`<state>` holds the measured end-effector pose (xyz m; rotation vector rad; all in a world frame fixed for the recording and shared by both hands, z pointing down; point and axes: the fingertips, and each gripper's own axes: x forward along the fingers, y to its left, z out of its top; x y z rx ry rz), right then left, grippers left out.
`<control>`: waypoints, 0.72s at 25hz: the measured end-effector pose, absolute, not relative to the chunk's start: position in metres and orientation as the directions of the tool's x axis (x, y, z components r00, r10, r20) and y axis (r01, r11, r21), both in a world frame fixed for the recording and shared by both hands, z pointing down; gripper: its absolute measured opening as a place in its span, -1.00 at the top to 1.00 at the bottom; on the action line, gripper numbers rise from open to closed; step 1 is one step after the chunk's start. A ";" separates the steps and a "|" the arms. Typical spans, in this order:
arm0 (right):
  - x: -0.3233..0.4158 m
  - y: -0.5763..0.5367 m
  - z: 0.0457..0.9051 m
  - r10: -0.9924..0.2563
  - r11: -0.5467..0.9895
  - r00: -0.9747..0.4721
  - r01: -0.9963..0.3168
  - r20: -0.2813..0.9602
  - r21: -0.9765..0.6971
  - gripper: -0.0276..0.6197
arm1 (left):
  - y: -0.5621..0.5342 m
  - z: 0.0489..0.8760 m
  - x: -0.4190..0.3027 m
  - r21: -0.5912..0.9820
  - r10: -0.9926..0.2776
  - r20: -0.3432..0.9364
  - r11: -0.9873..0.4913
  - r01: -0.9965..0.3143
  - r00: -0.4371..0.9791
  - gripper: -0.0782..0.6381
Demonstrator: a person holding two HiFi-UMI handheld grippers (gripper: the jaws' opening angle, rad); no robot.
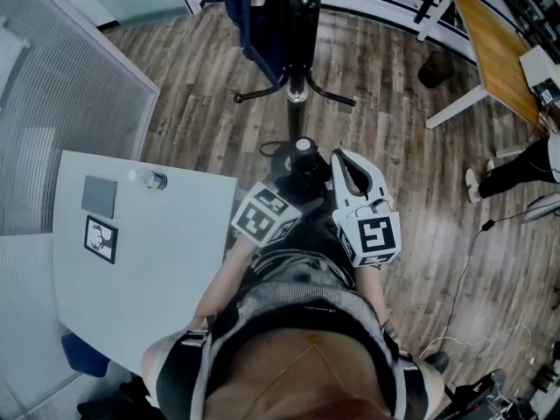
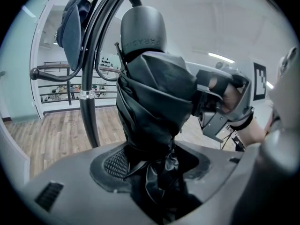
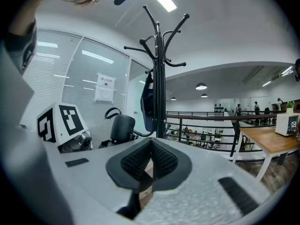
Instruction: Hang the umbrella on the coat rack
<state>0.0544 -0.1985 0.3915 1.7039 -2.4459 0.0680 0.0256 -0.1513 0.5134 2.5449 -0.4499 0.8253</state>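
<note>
A white table (image 1: 131, 278) is standing at the left, carrying a grey pad (image 1: 99, 196), a black-and-white marker card (image 1: 101, 239) just beside it, and what is probably a small bottle (image 1: 149, 178) lying on its side (too blurred to be sure). A wooden desk (image 1: 499, 51) is sitting at upper right. A person's leg (image 1: 516, 175) is reaching in from the right edge, and a cable (image 1: 472, 261) is trailing across the plank floor (image 1: 201, 121).

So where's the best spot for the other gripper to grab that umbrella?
Probably the rounded handle, from the right. The left gripper clamps the folded canopy below, and the handle stands clear above it, on the side of the empty right gripper.
</note>
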 end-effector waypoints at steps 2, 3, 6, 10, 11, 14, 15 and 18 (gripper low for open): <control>0.057 -0.202 0.389 -0.928 0.351 -0.340 -0.935 0.152 0.055 0.90 | -0.154 0.512 0.029 0.290 -0.171 0.615 -0.859 -0.423 0.770 0.05; 0.060 -0.203 0.389 -0.929 0.350 -0.338 -0.935 0.151 0.055 0.91 | -0.156 0.512 0.031 0.288 -0.172 0.615 -0.859 -0.423 0.769 0.05; 0.070 -0.206 0.389 -0.930 0.345 -0.334 -0.937 0.152 0.056 0.90 | -0.160 0.514 0.040 0.286 -0.173 0.617 -0.859 -0.424 0.768 0.05; 0.082 -0.212 0.390 -0.933 0.336 -0.324 -0.940 0.154 0.056 0.90 | -0.165 0.516 0.050 0.290 -0.159 0.621 -0.863 -0.414 0.767 0.05; 0.085 -0.213 0.390 -0.935 0.330 -0.319 -0.942 0.152 0.055 0.90 | -0.166 0.517 0.054 0.290 -0.153 0.623 -0.865 -0.409 0.767 0.05; 0.097 -0.215 0.389 -0.939 0.317 -0.307 -0.947 0.153 0.051 0.90 | -0.169 0.518 0.065 0.289 -0.137 0.630 -0.872 -0.394 0.764 0.05; 0.101 -0.214 0.390 -0.941 0.313 -0.302 -0.949 0.155 0.050 0.90 | -0.170 0.519 0.068 0.288 -0.132 0.633 -0.875 -0.390 0.763 0.05; 0.112 -0.213 0.393 -0.946 0.292 -0.282 -0.955 0.158 0.046 0.90 | -0.172 0.521 0.077 0.284 -0.116 0.640 -0.883 -0.374 0.760 0.05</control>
